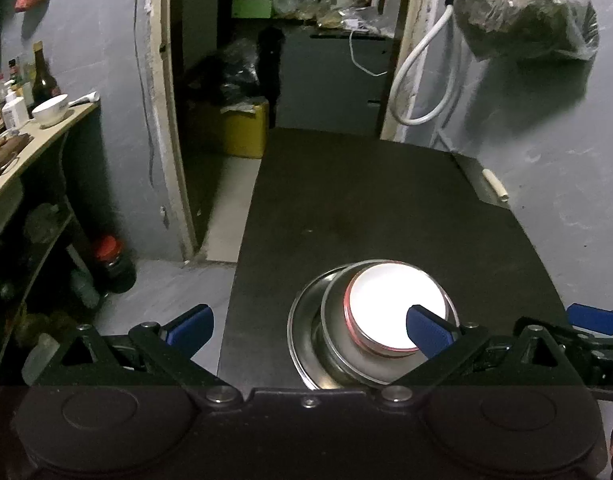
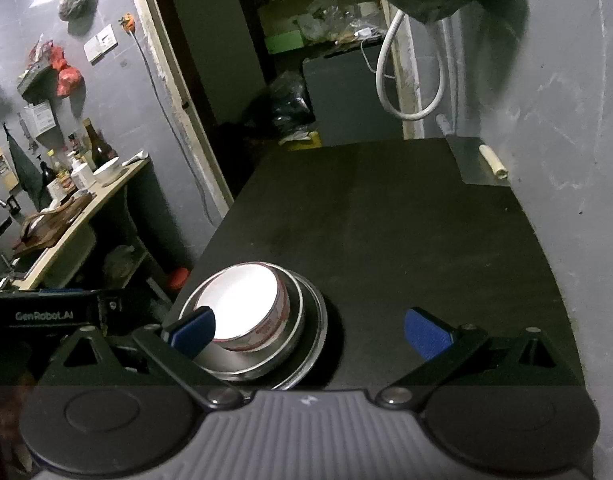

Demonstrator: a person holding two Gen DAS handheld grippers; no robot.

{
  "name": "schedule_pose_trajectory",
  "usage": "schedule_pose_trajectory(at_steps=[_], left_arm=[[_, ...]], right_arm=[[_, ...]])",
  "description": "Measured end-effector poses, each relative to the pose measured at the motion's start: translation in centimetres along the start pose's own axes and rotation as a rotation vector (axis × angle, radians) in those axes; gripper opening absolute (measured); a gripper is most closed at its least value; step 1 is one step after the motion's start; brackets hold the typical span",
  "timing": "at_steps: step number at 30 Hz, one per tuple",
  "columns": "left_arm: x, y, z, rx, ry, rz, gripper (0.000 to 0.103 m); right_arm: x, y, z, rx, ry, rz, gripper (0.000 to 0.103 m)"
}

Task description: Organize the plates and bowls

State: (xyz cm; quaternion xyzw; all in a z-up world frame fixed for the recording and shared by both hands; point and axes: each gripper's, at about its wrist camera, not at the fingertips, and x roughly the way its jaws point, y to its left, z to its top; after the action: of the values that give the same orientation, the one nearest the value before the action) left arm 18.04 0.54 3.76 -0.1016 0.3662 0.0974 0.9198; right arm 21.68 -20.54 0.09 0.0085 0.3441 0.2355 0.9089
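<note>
Two grippers wide open, both empty: left gripper (image 1: 308, 326), right gripper (image 2: 310, 330). White bowl (image 2: 242, 304) nested in steel bowl (image 2: 294, 336) on steel plate (image 2: 318, 340), near edge of black table (image 2: 386, 220). "GenRobot.AI" readable on left gripper body.

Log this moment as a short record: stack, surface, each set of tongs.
stack: white bowl nested in steel bowl, both on steel plate
surface: dark table, stack near its front left corner
left tongs: open, empty, beside the stack
right tongs: open, empty, right of the stack
</note>
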Motion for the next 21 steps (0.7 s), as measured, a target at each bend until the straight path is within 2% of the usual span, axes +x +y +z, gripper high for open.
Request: schedule_pose_trajectory(at_steps=[5, 8, 21], left_arm=[[-1.0, 0.4, -0.1, 0.050, -0.060, 0.008, 0.102], [-1.5, 0.8, 0.0, 0.061, -0.078, -0.014, 0.102], [-3.9, 4.5, -1.7, 0.026, -0.117, -0.070, 0.102]], right_arm=[[-1.0, 1.1, -0.3, 0.000, -0.021, -0.033, 0.103], [-1.5, 1.9, -0.5, 0.004, -0.031, -0.049, 0.103], [-3.9, 5.9, -2.4, 0.004, -0.064, -0.120, 0.103]])
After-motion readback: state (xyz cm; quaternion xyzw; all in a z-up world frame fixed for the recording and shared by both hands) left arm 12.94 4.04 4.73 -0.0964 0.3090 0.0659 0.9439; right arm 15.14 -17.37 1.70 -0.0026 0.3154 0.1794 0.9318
